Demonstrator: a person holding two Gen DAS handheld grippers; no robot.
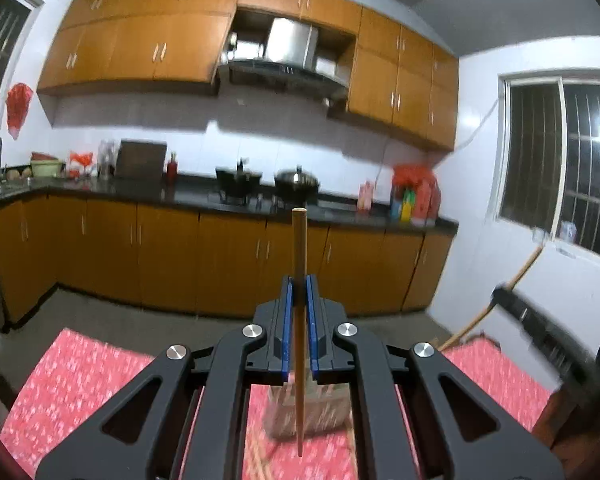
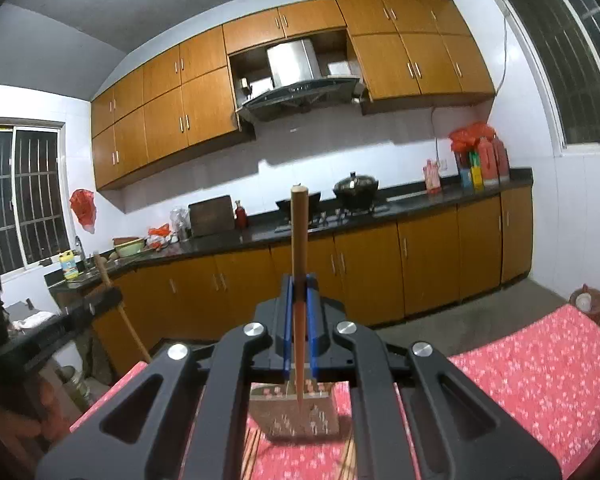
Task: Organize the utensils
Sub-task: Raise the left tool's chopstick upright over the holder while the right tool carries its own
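My left gripper (image 1: 299,285) is shut on a wooden chopstick (image 1: 299,240) that stands upright, its thin tip hanging down. Under that tip a perforated metal utensil holder (image 1: 320,412) stands on the table with the red flowered cloth (image 1: 80,380). My right gripper (image 2: 299,282) is shut on a second upright chopstick (image 2: 299,224), whose pointed end hangs just over the same holder (image 2: 276,420). The right gripper (image 1: 540,320) shows blurred at the right of the left wrist view. The left gripper (image 2: 80,312) appears at the left of the right wrist view.
More chopsticks (image 2: 252,452) lie on the cloth (image 2: 540,360) beside the holder. Beyond the table runs open floor, then a dark kitchen counter (image 2: 420,204) with pots on a stove and wooden cabinets below. A brown container (image 2: 588,300) stands past the table's far right corner.
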